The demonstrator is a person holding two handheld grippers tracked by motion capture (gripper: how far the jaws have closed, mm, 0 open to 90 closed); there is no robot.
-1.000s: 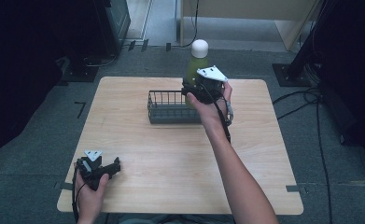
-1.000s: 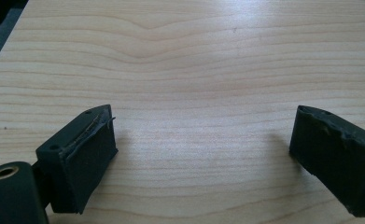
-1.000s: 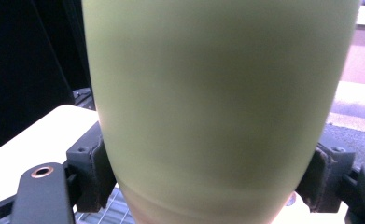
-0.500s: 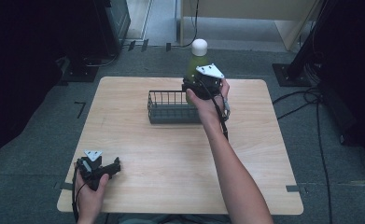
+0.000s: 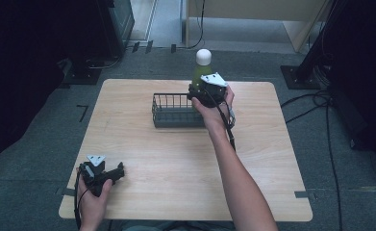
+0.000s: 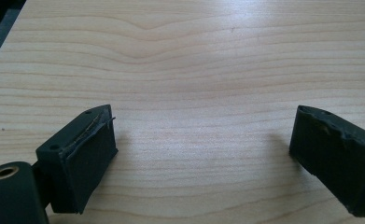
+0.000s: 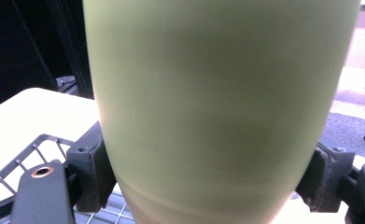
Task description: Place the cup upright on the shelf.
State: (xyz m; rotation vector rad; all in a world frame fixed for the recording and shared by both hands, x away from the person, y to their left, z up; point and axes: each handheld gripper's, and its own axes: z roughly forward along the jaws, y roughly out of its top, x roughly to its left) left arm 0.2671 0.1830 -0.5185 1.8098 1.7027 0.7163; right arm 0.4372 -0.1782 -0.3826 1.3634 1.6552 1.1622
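A green bottle (image 5: 198,72) with a white cap stands upright above the right end of a dark wire basket (image 5: 173,111) at the far middle of the table. My right gripper (image 5: 201,91) is shut on the bottle's body; in the right gripper view the green bottle (image 7: 217,107) sits squeezed between both black pads (image 7: 94,165), with the basket's wire rim (image 7: 26,161) below left. My left gripper (image 5: 114,172) rests near the table's front left corner, open, its jaws spread wide over bare wood (image 6: 203,116) with nothing between them.
The light wooden table (image 5: 272,144) stands on grey carpet. A dark cabinet (image 5: 113,24) and cables lie beyond the far edge, and a black stand base (image 5: 298,77) sits at the right rear. A cable trails from my right gripper along the forearm.
The right gripper and the bottle have shifted very slightly; the left gripper has stayed still.
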